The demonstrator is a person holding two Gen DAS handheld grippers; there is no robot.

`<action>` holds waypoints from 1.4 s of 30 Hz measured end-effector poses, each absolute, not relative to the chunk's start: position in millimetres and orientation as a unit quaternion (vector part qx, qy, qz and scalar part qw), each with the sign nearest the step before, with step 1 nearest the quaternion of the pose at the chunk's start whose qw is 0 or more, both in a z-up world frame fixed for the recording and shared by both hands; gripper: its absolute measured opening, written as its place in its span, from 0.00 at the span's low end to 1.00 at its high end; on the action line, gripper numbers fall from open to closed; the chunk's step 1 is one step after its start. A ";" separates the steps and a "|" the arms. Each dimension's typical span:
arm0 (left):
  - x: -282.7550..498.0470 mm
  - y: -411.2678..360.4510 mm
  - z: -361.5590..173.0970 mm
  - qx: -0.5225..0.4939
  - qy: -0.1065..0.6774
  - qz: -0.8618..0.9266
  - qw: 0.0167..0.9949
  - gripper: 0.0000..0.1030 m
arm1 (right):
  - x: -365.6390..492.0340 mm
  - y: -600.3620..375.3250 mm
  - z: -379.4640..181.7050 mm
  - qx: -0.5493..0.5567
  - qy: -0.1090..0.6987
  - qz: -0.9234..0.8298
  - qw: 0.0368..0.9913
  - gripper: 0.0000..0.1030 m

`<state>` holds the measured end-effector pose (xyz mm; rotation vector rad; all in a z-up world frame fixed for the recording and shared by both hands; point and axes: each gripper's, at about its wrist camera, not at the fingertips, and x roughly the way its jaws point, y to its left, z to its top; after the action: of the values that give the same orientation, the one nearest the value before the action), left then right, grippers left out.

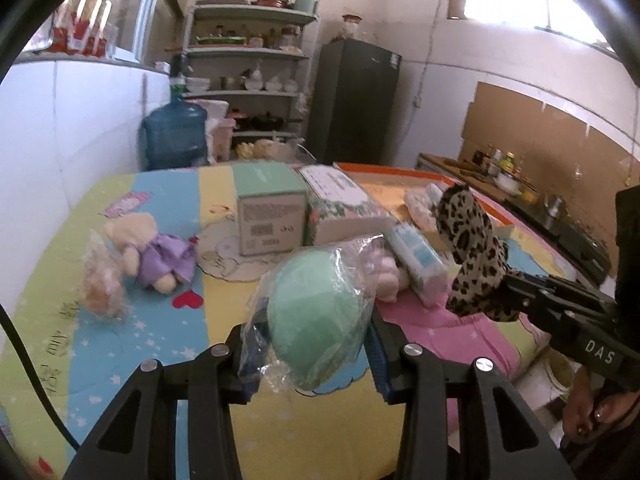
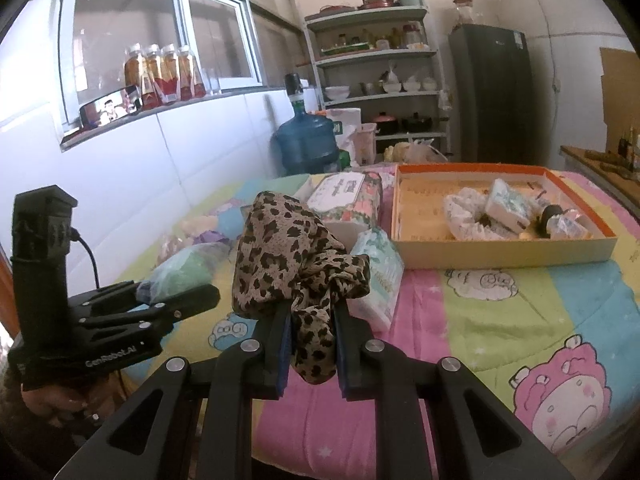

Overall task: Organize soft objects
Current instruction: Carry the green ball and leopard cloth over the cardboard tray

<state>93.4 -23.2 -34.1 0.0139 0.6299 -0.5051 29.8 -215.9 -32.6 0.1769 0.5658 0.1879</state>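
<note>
Leopard-print fabric (image 2: 288, 256), bunched; green bagged sponge (image 1: 316, 312)

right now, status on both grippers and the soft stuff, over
Left gripper shut on green bagged sponge, held above the bedspread. Right gripper shut on leopard cloth. Orange-rimmed box ahead, already holding soft items; tissue pack lies between.

- Leopard-print scarf (image 2: 288, 256): tan with black spots.
- Bagged sponge (image 1: 316, 316): mint green.
- Plush bear (image 1: 148, 252): cream, lilac dress.
- Tray (image 2: 504, 250): orange rim.
- Blanket (image 2: 520, 312): pastel cartoon stripes.
</note>
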 end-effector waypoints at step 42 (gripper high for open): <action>95.8 -126.3 26.1 0.003 0.242 -0.209 0.947 0.43 | 23.9 -318.6 1.0 0.103 0.212 0.043 0.971 0.18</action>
<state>95.8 -126.3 26.1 0.0062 0.4928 -0.4257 23.9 -318.6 1.0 0.2085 0.4275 0.0863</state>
